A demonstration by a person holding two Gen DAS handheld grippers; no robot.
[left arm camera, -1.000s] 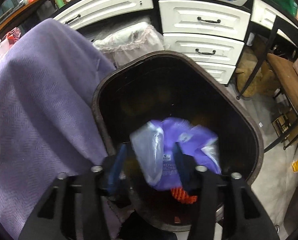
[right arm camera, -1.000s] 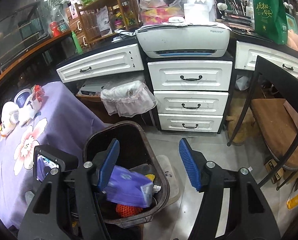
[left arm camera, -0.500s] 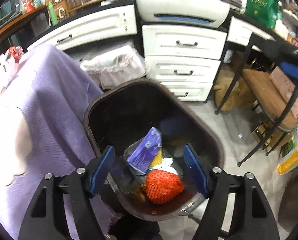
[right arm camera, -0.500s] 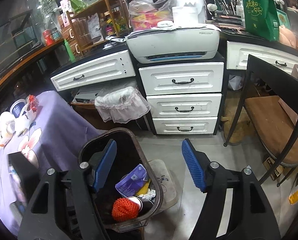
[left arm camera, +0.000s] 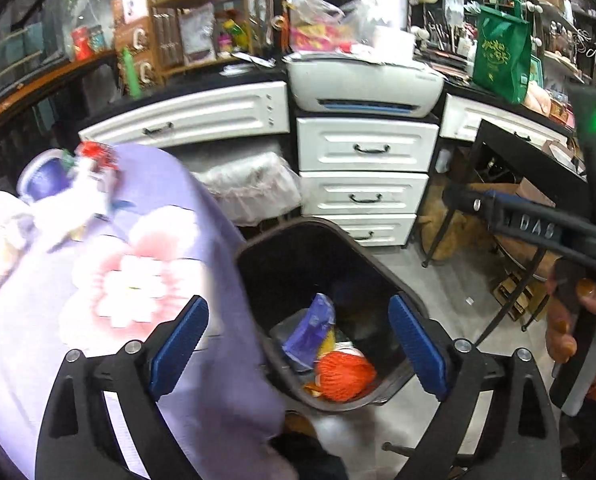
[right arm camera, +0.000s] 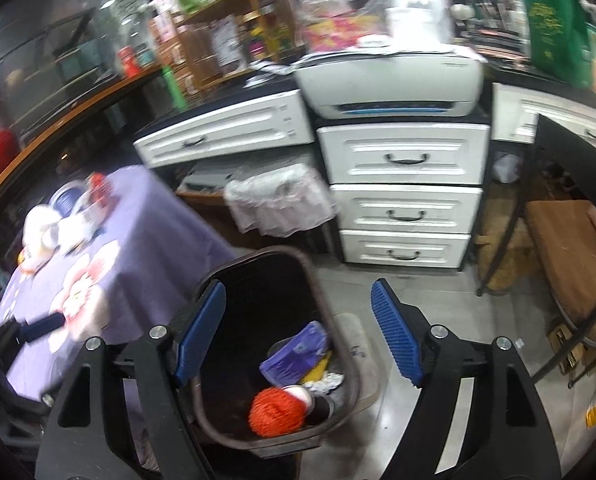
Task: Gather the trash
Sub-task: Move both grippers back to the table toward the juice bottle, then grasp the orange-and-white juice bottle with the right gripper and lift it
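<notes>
A dark trash bin (left arm camera: 298, 248) stands on the floor beside a table under a purple flowered cloth (left arm camera: 98, 280). In the bin lie a purple plastic wrapper (left arm camera: 311, 330), an orange net ball (left arm camera: 343, 374) and other scraps. My left gripper (left arm camera: 298, 346) is open and empty, high above the bin and the table edge. My right gripper (right arm camera: 298, 338) is open and empty above the bin (right arm camera: 258, 280), where the wrapper (right arm camera: 294, 356) and the orange ball (right arm camera: 276, 410) also show. More white and red items (left arm camera: 86, 176) lie at the table's far end.
White drawers (right arm camera: 401, 200) with a printer (right arm camera: 389, 80) on top stand behind the bin. A white bag-lined basket (right arm camera: 278, 200) sits to their left. A black chair with a brown seat (right arm camera: 569, 256) is at the right. The right gripper's body and hand (left arm camera: 569, 280) show at the left wrist view's right edge.
My left gripper opened and dropped the purple wrapper into the bin, then rose and drew back toward the table. My right gripper stayed open and shifted slightly.
</notes>
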